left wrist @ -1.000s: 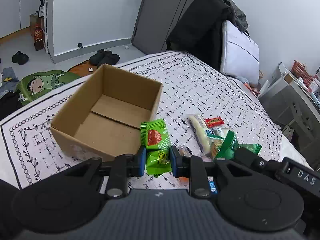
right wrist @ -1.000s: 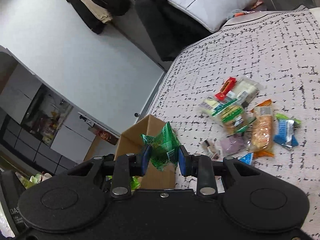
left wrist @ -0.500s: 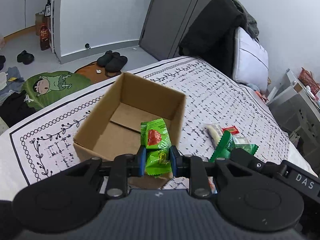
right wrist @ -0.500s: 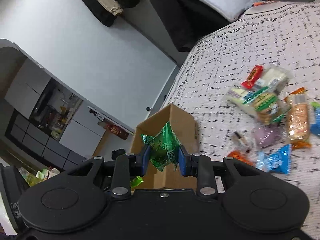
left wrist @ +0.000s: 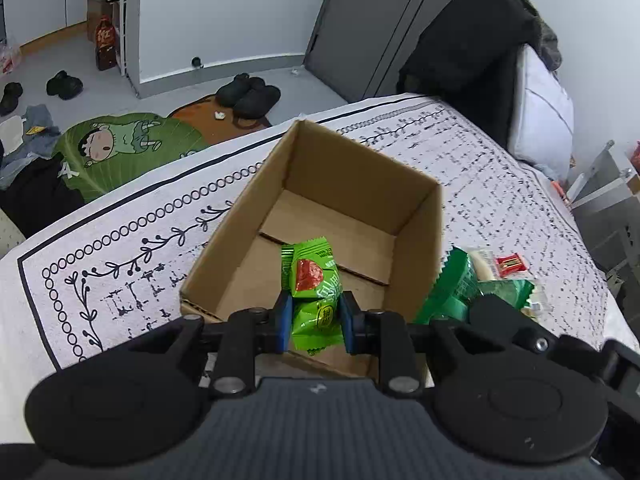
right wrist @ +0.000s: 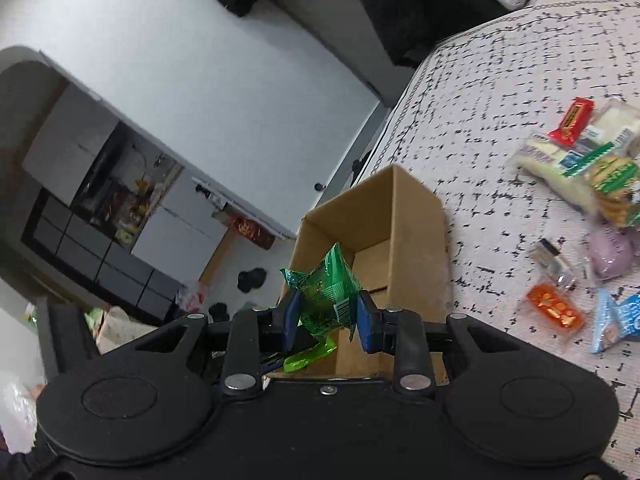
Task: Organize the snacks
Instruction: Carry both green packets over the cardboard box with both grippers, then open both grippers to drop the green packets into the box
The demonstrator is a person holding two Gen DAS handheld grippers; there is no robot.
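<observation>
An open cardboard box [left wrist: 418,236] [right wrist: 416,216] stands on the patterned bedspread, its floor bare. My left gripper [left wrist: 313,322] is shut on a light green snack packet [left wrist: 314,288] with a red picture, held over the box's near edge. My right gripper [right wrist: 327,320] is shut on a dark green foil packet [right wrist: 326,294], just in front of the box. In the left wrist view that dark green packet [left wrist: 456,284] and the right gripper's black body show at the box's right. Loose snacks [right wrist: 580,176] lie in a heap on the bed to the right.
The bedspread [left wrist: 120,264] ends at a bordered edge on the left, with floor, a green cartoon mat [left wrist: 120,148] and slippers [left wrist: 248,94] beyond. A pillow [left wrist: 540,108] and dark clothing [left wrist: 464,40] sit at the bed's far end. Orange and blue packets [right wrist: 556,310] lie near the right gripper.
Both grippers have moved towards the box with their packets still held. The left packet now hangs over the box's opening, and the box looms larger in both views.
</observation>
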